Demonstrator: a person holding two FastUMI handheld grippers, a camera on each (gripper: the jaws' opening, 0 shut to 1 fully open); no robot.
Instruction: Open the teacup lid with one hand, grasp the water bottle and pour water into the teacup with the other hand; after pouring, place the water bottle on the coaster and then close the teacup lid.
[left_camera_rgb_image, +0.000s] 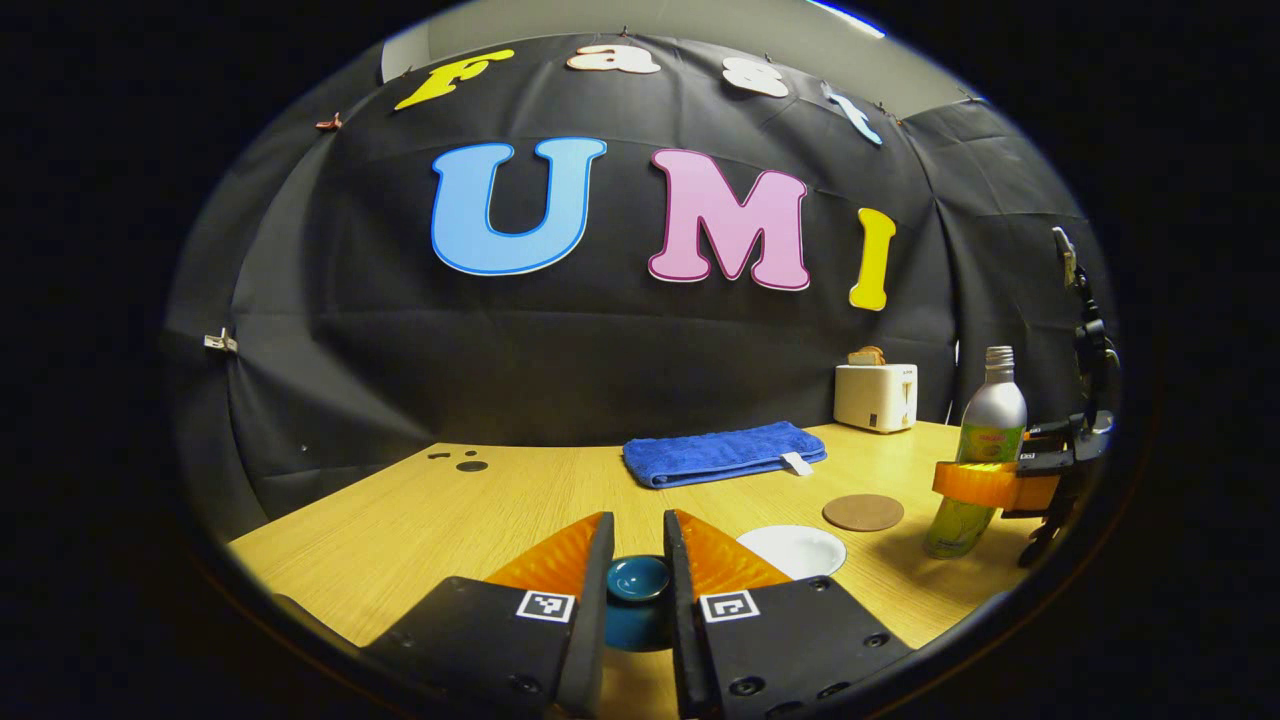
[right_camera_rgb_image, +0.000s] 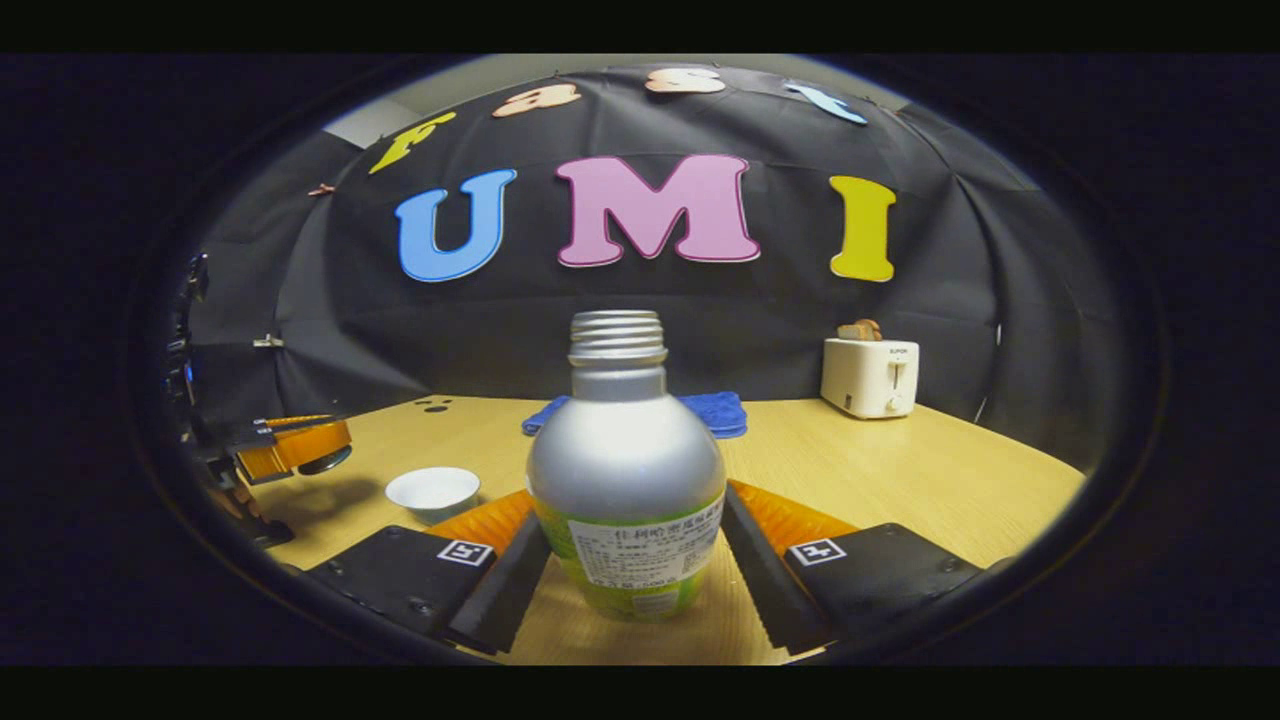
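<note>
Between the fingers of the left claw (left_camera_rgb_image: 638, 520): nearly closed, pinching the teal teacup lid (left_camera_rgb_image: 638, 578) by its knob. From the right gripper view, held off the cup and above the surface (left_camera_rgb_image: 450, 520), with shadow beneath. Just to the right, already uncovered, the white teacup (left_camera_rgb_image: 792, 548). A little beyond, lying bare, the round coaster (left_camera_rgb_image: 863, 512).

Over to the right claw (right_camera_rgb_image: 630, 500): spread wide, both fingers pressed against the flanks of the water bottle (right_camera_rgb_image: 625, 470). Upright, no cap on the threaded neck, well right of the teacup. Cannot tell whether standing or just lifted.

Further back, blue towel (left_camera_rgb_image: 720, 452) and toaster (left_camera_rgb_image: 876, 396) by the wall, out of the way.

Now the worries, as judgement only:
- Smooth rounded metal under a low grip, so could twist or slide once tipped.
- Open neck, so any jolt on the way across means water on the surface before reaching the cup.
- Small, shallow target, so easy to overshoot or flood.
- Lid hanging close by, so could get knocked by the incoming bottle, or slip from that narrow pinch.
</note>
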